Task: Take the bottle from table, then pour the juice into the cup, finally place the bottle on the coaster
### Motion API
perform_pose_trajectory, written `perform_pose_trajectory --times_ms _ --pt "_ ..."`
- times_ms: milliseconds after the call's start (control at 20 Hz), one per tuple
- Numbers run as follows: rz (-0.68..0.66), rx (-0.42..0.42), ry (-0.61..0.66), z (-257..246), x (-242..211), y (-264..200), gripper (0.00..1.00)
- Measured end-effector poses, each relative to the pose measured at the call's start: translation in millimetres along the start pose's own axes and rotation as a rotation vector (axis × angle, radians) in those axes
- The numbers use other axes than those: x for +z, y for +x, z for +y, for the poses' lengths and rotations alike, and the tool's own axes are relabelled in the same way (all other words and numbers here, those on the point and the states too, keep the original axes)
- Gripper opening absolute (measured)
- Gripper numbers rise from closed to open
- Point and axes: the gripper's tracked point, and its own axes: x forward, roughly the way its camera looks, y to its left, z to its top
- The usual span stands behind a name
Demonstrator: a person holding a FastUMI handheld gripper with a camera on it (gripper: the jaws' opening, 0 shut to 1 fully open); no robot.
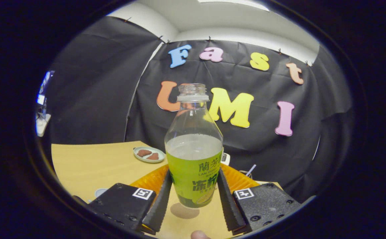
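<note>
Claw: the claw [194, 192], low in the centre of the frame, pinched the bottle [193, 156] by its labelled lower half, one ribbed finger [161, 199] pressed on each side, a hold low enough to leave the neck free for tipping.
Bottle: upright and uncapped, its base hung clear above the counter [90, 166] with a round shadow beneath, which suggested it had been lifted.
Juice: the level sat near the shoulder, so pouring seemingly had not begun.
Orange item: a ribbed orange piece [153, 181] lay just behind the fingers; whether it was the coaster could not be told.
Dish: a small plate [149, 154] with brown pieces rested left of the bottle, further back.
</note>
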Motion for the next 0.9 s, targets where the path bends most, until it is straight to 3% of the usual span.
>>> perform_pose_trajectory --times_ms 450,900 --pt "0.078 0.045 0.199 0 -55 62 0.75" --pt "0.2 0.041 0.215 -2 -121 93 0.77"
